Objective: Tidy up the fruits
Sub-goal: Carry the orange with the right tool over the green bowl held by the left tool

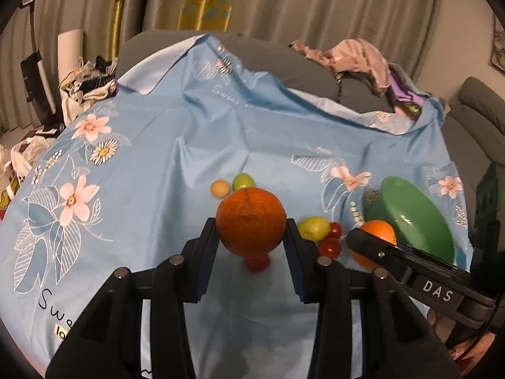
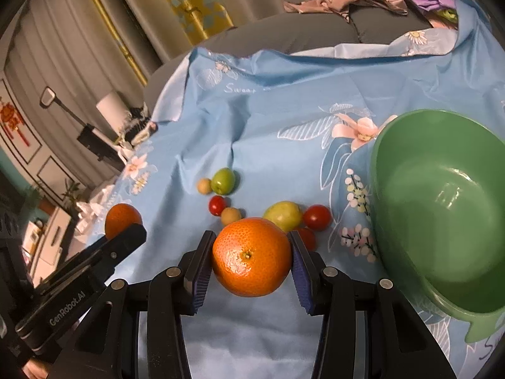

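One orange (image 1: 251, 219) clamped in the left claw (image 1: 251, 237) above the blue floral sheet (image 1: 157, 158), green plums and cherry tomatoes scattered between, second orange (image 2: 251, 256) gripped by the right claw (image 2: 251, 257), green bowl (image 2: 442, 208) tilted just beside.

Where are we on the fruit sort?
Done: nothing; the green bowl looks empty. In hand: each gripper, left and right, has its jaws shut on an orange, one left, one right. Left: green fruits, tomatoes and small tan fruits lie on the cloth.
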